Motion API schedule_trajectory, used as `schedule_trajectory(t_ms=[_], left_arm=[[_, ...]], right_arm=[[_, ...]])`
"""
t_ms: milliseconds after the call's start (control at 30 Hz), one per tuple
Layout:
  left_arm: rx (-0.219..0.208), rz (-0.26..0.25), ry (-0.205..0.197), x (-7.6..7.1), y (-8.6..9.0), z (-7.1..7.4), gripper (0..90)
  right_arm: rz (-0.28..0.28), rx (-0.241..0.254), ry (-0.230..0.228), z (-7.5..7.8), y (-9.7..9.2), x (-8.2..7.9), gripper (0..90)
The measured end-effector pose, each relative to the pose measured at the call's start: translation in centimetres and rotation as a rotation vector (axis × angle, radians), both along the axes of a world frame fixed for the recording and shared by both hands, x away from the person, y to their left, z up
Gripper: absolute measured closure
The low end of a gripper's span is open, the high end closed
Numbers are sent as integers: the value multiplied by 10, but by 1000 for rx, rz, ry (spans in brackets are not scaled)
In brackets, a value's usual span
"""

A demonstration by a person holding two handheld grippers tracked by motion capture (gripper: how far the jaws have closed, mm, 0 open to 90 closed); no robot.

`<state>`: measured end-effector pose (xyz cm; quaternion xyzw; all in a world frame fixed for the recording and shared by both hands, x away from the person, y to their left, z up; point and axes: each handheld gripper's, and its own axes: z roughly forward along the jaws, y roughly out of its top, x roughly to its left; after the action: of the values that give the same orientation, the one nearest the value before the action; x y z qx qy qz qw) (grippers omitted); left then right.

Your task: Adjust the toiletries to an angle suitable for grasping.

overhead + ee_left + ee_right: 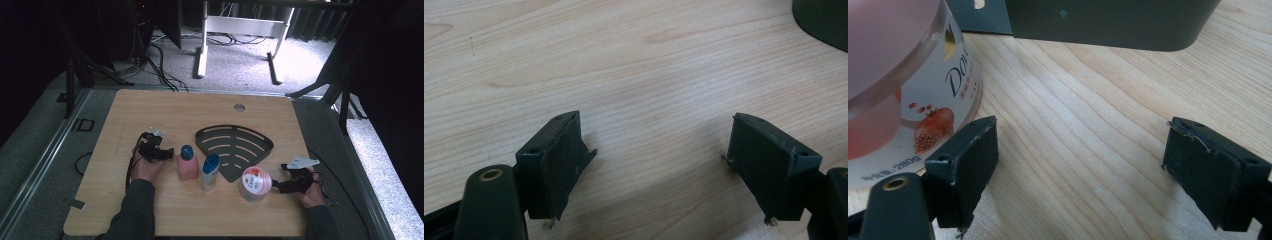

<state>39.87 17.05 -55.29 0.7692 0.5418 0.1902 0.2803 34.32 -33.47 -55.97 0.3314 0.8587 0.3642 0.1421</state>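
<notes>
Your left gripper (167, 153) on the counter (150, 107), jaws wide apart and empty, just left of the pink bottle (187, 163), your right gripper (276, 185) likewise agape, beside the Dove jar (255, 184), bare wood ahead, black rack (235, 144) beyond.

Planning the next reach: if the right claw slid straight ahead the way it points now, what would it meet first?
Probably the dark slotted fan-shaped metal rack: in the right gripper view its wall lies across the bare wooden table ahead of the open right claw. The pink round Dove tub sits just left of that line.
</notes>
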Motion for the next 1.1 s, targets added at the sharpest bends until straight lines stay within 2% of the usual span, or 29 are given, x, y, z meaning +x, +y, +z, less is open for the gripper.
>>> schedule_trajectory(t_ms=[100, 167, 200, 267, 433, 533, 600, 667, 833, 967, 1100], left_arm=[[5, 8, 11, -1, 1, 2, 248], [-15, 4, 5, -2, 4, 4, 398], [-42, -6, 4, -3, 6, 5, 394], [-68, -11, -9, -5, 9, 9, 410], [-84, -7, -22, -9, 12, 15, 397], [-73, -10, -23, -10, 11, 15, 420], [-78, -28, -27, -11, 10, 17, 451], [-68, -37, -49, -14, 7, 22, 470], [-80, -70, -99, -22, 3, 33, 525], [-60, -90, -125, -26, 1, 38, 533], [-60, -100, -119, -27, 1, 39, 540]], right_arm=[[0, 0, 0, 0, 0, 0, 141], [0, 0, 0, 0, 0, 0, 141], [0, 0, 0, 0, 0, 0, 141], [0, 0, 0, 0, 0, 0, 141], [0, 0, 0, 0, 0, 0, 141], [0, 0, 0, 0, 0, 0, 141], [0, 0, 0, 0, 0, 0, 141], [0, 0, 0, 0, 0, 0, 141], [0, 0, 0, 0, 0, 0, 141], [0, 0, 0, 0, 0, 0, 140], [1, 0, 0, 0, 0, 0, 139]])
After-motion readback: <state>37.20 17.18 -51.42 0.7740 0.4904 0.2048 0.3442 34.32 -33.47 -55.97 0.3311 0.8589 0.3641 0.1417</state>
